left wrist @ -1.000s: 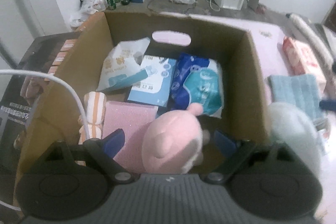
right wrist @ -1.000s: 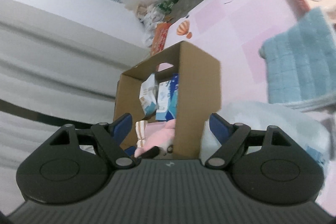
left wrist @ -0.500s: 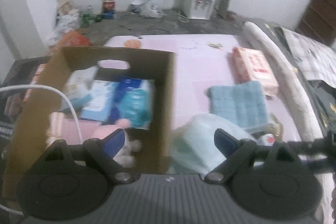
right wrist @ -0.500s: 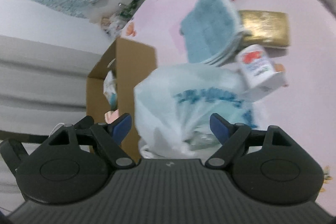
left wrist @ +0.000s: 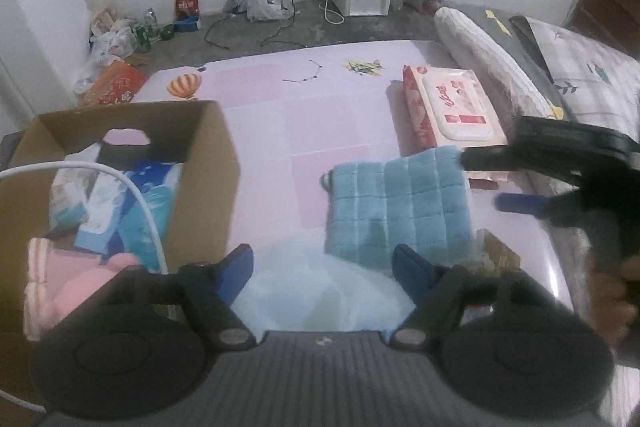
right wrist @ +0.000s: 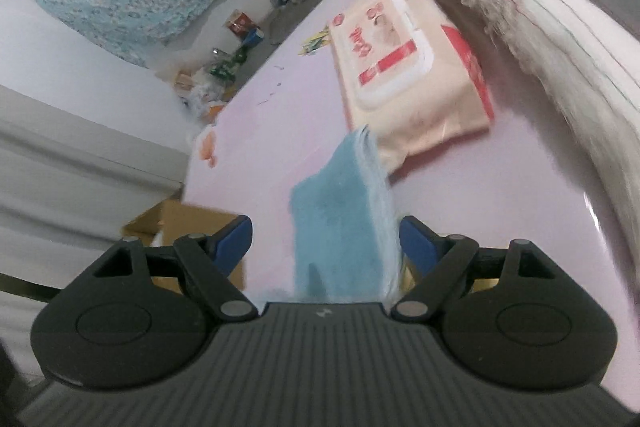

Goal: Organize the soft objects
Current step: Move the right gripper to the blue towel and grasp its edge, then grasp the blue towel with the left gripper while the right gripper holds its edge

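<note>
A pink desk [left wrist: 320,115] fills most of the view. At its left edge stands an open cardboard box [left wrist: 200,163], the landmark here. Inside the box lie blue and white soft packs [left wrist: 120,203], with a pink plush toy [left wrist: 76,279] and a striped rolled cloth [left wrist: 34,267] at its near end. To the right of the box, well apart from it, a folded blue towel [left wrist: 400,203] lies flat. Beyond the towel, farther from the box, rests a peach pack of wet wipes [left wrist: 452,107]; the towel's far corner overlaps its near end. Just right of the box's near corner sits a pale translucent plastic bag [left wrist: 320,291]. The left hand-held gripper [left wrist: 322,265] hovers above this bag, fingers spread wide and empty. The right hand-held gripper [right wrist: 326,239], also spread wide, straddles the towel's right side, farthest from the box; whether its fingers touch the cloth cannot be told.
</note>
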The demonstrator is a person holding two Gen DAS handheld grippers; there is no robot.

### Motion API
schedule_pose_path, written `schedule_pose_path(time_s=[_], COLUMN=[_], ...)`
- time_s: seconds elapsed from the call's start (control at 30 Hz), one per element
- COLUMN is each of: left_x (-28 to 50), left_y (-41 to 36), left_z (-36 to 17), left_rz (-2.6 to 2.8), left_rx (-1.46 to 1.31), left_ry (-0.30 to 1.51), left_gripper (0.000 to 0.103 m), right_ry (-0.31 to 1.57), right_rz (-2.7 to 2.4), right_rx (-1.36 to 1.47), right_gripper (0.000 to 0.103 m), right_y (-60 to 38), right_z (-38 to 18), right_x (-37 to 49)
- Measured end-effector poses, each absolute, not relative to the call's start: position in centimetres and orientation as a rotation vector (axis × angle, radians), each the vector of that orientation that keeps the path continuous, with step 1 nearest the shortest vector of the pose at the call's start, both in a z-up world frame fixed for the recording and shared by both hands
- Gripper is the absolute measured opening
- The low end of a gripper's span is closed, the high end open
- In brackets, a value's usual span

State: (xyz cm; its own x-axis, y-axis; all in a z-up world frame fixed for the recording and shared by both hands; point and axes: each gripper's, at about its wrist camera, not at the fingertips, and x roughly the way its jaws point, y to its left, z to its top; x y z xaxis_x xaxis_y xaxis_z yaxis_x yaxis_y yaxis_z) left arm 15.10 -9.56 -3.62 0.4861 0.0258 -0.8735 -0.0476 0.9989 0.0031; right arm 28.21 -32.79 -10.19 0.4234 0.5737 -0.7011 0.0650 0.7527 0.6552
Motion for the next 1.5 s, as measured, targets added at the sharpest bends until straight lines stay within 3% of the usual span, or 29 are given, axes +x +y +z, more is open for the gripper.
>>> schedule_pose_path(time_s=[0.17, 0.23, 0.27, 0.33, 0.43, 0.77, 0.97, 1.3, 1.5], left_x=[16.4, 16.5, 16.6, 16.6, 16.4, 15.2, 13.7, 11.6, 11.2], left_y=[-11.4, -11.8, -12.0, -12.1, -12.1, -12.7, -15.3, -23.7, -27.2], left_z=[-5.0, -5.3, -5.4, -5.5, -5.3, -3.7, -3.2, -6.5, -9.7], left_rz=[0.040, 0.041, 0.041, 0.043, 0.050, 0.000, -0.093, -0.290, -0.327], left_rx=[-0.019, -0.014, -0.012, -0.015, -0.021, -0.051, -0.065, -0.003, 0.004], left_ry=[1.097, 1.107, 1.110, 1.114, 1.118, 1.127, 1.173, 1.271, 1.324], left_gripper=[0.067, 0.066, 0.064, 0.064, 0.064, 0.064, 0.064, 0.058, 0.056], right_ry=[1.162, 1.185, 1.196, 1.202, 1.187, 1.124, 1.150, 1.250, 1.254], right_rz=[0.368, 0.388, 0.395, 0.414, 0.432, 0.429, 0.346, 0.097, 0.104], right_rx=[0.620, 0.606, 0.594, 0.584, 0.602, 0.850, 0.933, 0.861, 0.746], right_gripper=[0.071, 0.049, 0.043, 0.018, 0.009, 0.007, 0.007, 0.007, 0.007], right_y=[-31.9, -31.5, -31.4, -31.2, -31.7, -36.4, -42.0, -51.7, -52.7], right_z=[-13.8, -14.6, -14.9, -15.1, -14.8, -12.4, -10.4, -9.8, -9.3], right_x=[32.2, 32.9, 33.2, 33.3, 33.0, 29.4, 23.0, 12.7, 11.7])
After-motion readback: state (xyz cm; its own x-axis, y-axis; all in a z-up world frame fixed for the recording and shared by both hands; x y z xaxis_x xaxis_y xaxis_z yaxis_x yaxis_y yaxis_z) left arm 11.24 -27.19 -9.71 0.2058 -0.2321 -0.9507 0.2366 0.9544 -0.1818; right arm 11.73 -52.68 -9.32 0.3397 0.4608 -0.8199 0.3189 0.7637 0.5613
